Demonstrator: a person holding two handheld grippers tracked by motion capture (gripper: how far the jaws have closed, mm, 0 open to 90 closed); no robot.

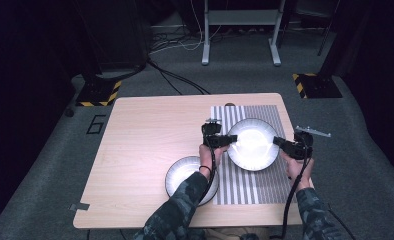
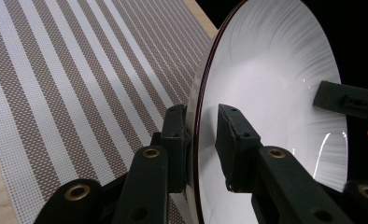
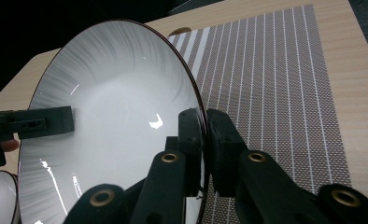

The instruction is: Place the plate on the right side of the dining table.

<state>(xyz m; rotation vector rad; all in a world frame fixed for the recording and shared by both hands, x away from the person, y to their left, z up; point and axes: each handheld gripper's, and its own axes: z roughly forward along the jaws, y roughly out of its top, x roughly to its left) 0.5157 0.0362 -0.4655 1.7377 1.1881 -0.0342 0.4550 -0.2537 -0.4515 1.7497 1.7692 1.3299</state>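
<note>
One legible mark is found: the numeral "6" [image 1: 96, 123], outlined in dark tape or paint on the grey floor [image 1: 45, 165], just beside the left edge of the table [image 1: 145, 145] in the high view. Black-and-yellow hazard striping is seen on two stand bases [image 1: 101, 95] on the floor beyond the table; no lettering is carried on it.

The bare left half of the pale wooden table [image 1: 135, 145] gives open passage. On the right, the large white dark-rimmed plate [image 1: 253, 144] covers the middle of the striped woven placemat [image 1: 265, 187], and a smaller white bowl [image 1: 182, 172] stands just beside the mat's near left edge. The mat's near strip lies open.
</note>
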